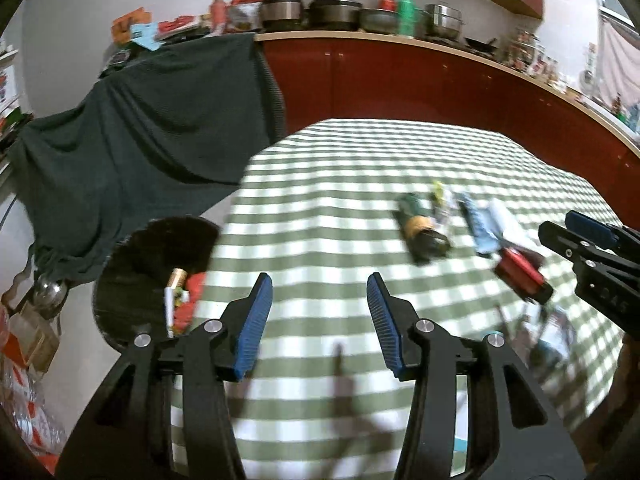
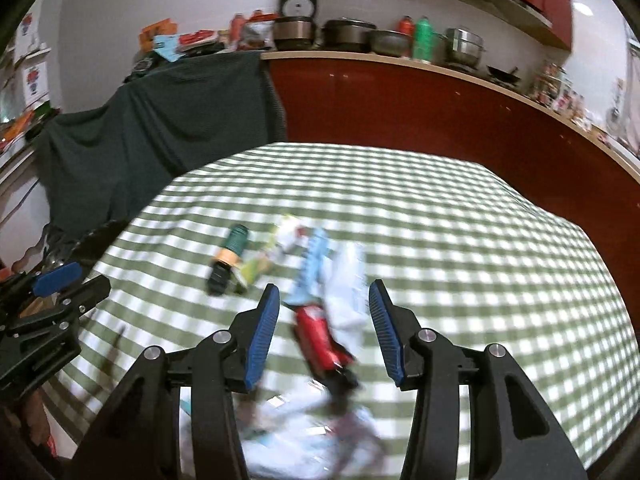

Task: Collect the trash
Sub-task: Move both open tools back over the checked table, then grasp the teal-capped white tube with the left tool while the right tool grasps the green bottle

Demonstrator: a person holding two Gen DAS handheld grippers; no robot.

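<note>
Trash was scattered on the checked table point(image 2: 460, 216): a green bottle point(image 2: 230, 258), blue wrappers point(image 2: 314, 264) and a red packet point(image 2: 320, 338). A black bin point(image 1: 152, 264) beside the table held cartons point(image 1: 180, 300). Both the left hand-held gripper point(image 1: 320, 320) and the right hand-held gripper point(image 2: 324, 328) were spread, empty.

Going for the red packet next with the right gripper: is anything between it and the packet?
Nothing visible blocks it. The right gripper is open and empty, with the red packet on the checked tablecloth in line between its fingers. A pale wrapper lies against the packet's far side.
</note>
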